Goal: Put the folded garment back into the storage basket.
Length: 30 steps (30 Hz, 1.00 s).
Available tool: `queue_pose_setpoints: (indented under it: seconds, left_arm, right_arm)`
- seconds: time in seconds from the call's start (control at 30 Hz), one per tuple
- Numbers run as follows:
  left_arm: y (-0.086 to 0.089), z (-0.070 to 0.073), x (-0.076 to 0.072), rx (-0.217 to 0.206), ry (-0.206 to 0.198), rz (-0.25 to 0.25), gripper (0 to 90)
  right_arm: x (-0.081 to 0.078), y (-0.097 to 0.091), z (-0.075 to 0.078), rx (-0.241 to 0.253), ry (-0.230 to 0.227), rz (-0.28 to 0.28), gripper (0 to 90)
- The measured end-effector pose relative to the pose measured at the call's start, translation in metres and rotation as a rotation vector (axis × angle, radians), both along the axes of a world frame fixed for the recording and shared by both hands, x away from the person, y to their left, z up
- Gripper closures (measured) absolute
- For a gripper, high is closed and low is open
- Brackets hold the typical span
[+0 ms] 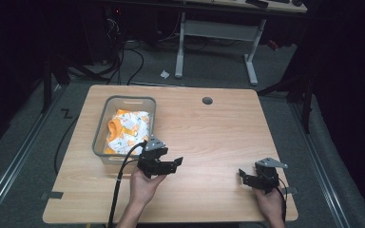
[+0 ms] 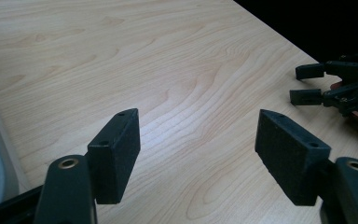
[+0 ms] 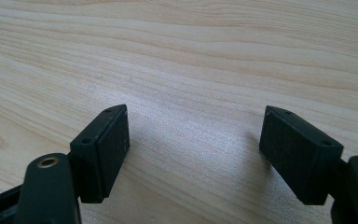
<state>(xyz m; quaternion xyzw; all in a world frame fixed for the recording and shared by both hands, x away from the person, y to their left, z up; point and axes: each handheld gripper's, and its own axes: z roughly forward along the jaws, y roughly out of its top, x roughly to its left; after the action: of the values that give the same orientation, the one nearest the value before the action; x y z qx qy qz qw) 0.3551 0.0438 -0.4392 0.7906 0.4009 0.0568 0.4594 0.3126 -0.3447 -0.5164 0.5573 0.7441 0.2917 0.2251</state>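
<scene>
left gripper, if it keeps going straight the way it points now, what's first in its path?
Most likely bare table. The left gripper, jaws open, looks down across empty wood; the right gripper sits off to the side of that line, though depth is hard to judge.

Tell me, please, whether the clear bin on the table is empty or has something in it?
Not empty: the bin holds a bunched orange-and-white patterned cloth that covers most of its floor.

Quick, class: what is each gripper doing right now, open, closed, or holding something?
Left gripper: open, holding nothing, jaws over bare table.
Right gripper: open, holding nothing.
</scene>
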Motion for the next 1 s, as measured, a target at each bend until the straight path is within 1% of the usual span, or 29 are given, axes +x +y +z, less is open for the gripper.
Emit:
queue_pose_setpoints:
  seconds: [0.03, 0.17, 0.27, 0.5, 0.63, 0.67, 0.7, 0.83, 0.9, 1.0]
  left_arm:
    - [-0.001, -0.002, 0.0, -0.008, 0.005, 0.0, 31.2]
    - [-0.004, -0.007, 0.0, -0.013, 0.018, -0.004, 31.2]
    - [-0.007, -0.009, -0.001, 0.0, 0.016, -0.008, 31.3]
    - [-0.013, -0.018, -0.002, -0.007, 0.034, -0.014, 31.5]
    - [-0.015, -0.02, -0.003, 0.002, 0.03, -0.015, 31.7]
    - [-0.017, -0.022, -0.003, 0.015, 0.031, -0.015, 31.6]
    - [-0.018, -0.023, -0.003, 0.02, 0.029, -0.014, 31.6]
    - [-0.021, -0.025, -0.004, 0.021, 0.031, -0.017, 31.7]
    - [-0.022, -0.029, -0.004, 0.03, 0.031, -0.017, 31.7]
    - [-0.022, -0.032, -0.005, 0.026, 0.039, -0.012, 31.7]
  right_arm:
    - [0.0, 0.0, 0.0, 0.0, 0.0, 0.0, 24.4]
    - [0.0, 0.0, 0.0, 0.0, 0.0, 0.0, 24.4]
    - [0.0, 0.0, 0.0, 0.0, 0.0, 0.0, 24.4]
    - [0.0, 0.0, 0.0, 0.0, 0.0, 0.001, 24.4]
    - [0.0, 0.0, 0.0, 0.0, 0.0, 0.0, 24.5]
    - [0.0, 0.0, 0.0, 0.0, 0.0, 0.0, 24.4]
    - [0.0, 0.0, 0.0, 0.0, 0.0, 0.0, 24.4]
    - [0.0, 0.0, 0.0, 0.0, 0.0, 0.0, 24.4]
    - [0.0, 0.0, 0.0, 0.0, 0.0, 0.0, 24.4]
    - [0.0, 0.0, 0.0, 0.001, 0.0, 0.0, 24.4]
